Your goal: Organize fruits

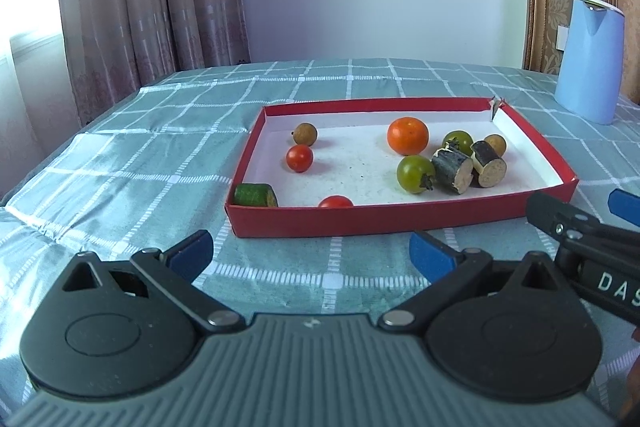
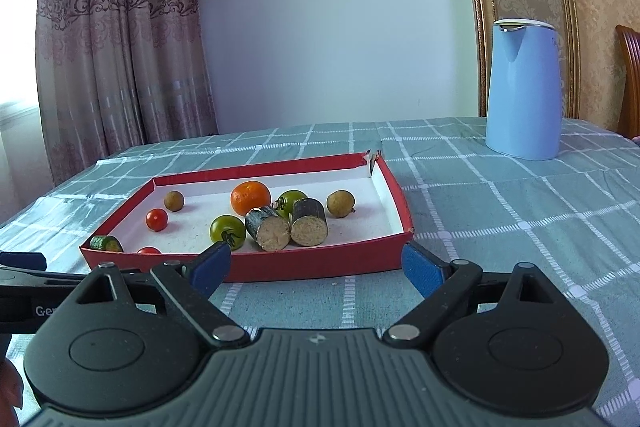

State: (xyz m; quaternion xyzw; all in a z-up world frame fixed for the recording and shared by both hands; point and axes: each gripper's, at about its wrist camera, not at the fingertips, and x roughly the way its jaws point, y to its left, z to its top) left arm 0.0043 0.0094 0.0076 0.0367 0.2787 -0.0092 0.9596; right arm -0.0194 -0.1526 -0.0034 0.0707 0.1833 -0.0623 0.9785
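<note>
A shallow red tray point(image 1: 400, 217) point(image 2: 320, 263) with a white floor sits on the checked tablecloth. In it lie an orange mandarin point(image 1: 407, 135) point(image 2: 250, 197), two green tomatoes point(image 1: 415, 173) point(image 2: 227, 231), two red cherry tomatoes point(image 1: 299, 157) point(image 2: 156, 219), two brown longans point(image 1: 305, 134) point(image 2: 339, 203), two dark sugarcane pieces point(image 1: 452, 167) point(image 2: 308, 222) and a green cucumber piece point(image 1: 256, 195) point(image 2: 105, 243). My left gripper point(image 1: 311, 253) is open and empty just before the tray's near wall. My right gripper point(image 2: 316, 263) is open and empty at the tray's near right corner.
A light blue kettle point(image 1: 590, 61) point(image 2: 522, 89) stands at the back right of the table. Curtains hang at the back left. The right gripper's arm point(image 1: 580, 227) shows at the right of the left wrist view. A wooden chair point(image 2: 628, 79) stands far right.
</note>
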